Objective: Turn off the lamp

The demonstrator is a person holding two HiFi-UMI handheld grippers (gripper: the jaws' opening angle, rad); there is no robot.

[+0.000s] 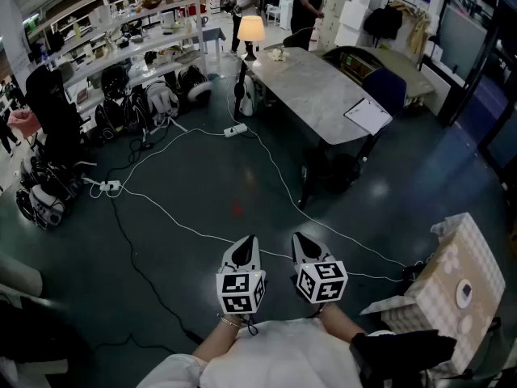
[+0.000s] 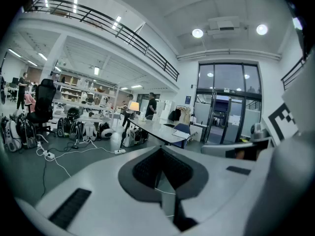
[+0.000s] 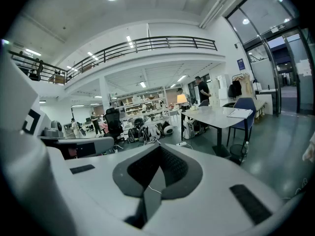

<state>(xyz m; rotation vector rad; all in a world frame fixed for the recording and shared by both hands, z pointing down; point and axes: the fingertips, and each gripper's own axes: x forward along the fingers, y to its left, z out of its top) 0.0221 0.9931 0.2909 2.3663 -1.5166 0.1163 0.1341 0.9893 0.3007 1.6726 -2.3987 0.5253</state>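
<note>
The lamp, with a glowing cream shade on a dark stem, stands lit at the far end of a long grey table. It is far ahead of me across the dark floor. It also shows small and distant in the left gripper view as the lamp, and in the right gripper view as the lamp. My left gripper and right gripper are held side by side close to my body. Both are shut with nothing between the jaws, as the left gripper and right gripper also show close up.
White cables and a power strip cross the floor between me and the table. Bags line the shelves at left. A blue chair and a paper pad are at the table's right. A cloth-covered box stands near right. People stand behind the lamp.
</note>
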